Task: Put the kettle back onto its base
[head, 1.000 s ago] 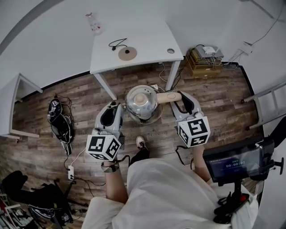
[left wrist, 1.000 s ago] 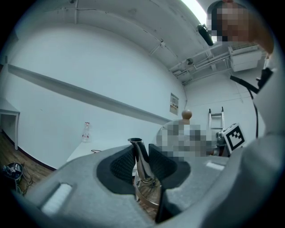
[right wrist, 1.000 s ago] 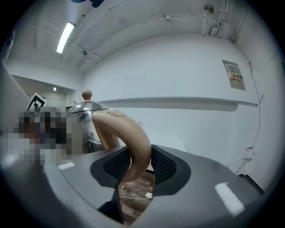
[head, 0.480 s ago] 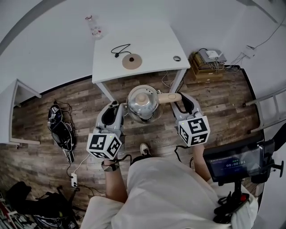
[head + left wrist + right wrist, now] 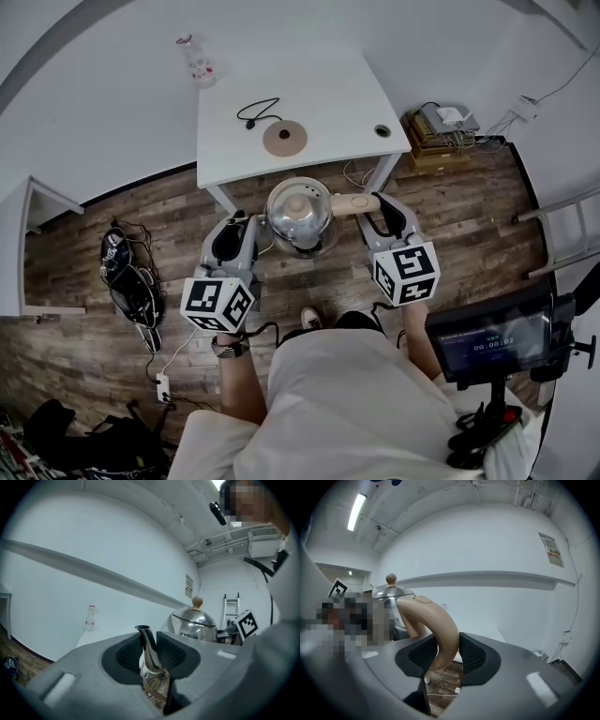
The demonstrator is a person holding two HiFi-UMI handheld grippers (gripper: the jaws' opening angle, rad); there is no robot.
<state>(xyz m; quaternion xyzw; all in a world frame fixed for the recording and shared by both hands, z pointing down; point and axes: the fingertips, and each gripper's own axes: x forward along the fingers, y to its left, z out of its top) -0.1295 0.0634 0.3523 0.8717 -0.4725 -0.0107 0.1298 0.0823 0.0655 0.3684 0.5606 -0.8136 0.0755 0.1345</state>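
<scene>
A shiny steel kettle with a tan knob and tan handle hangs between my two grippers, just in front of the near edge of the white table. My left gripper is shut on the kettle's spout; the kettle body shows to its right. The right gripper is shut on the curved handle. The round tan base lies on the table, its black cord coiled beside it.
A small clear bottle stands at the table's far left corner, and a cable hole sits near the right front corner. On the wood floor lie boxes, bags and a power strip. A screen stands at right.
Both grippers and the kettle have moved forward to the table's near edge. The grips on spout and handle look unchanged.
</scene>
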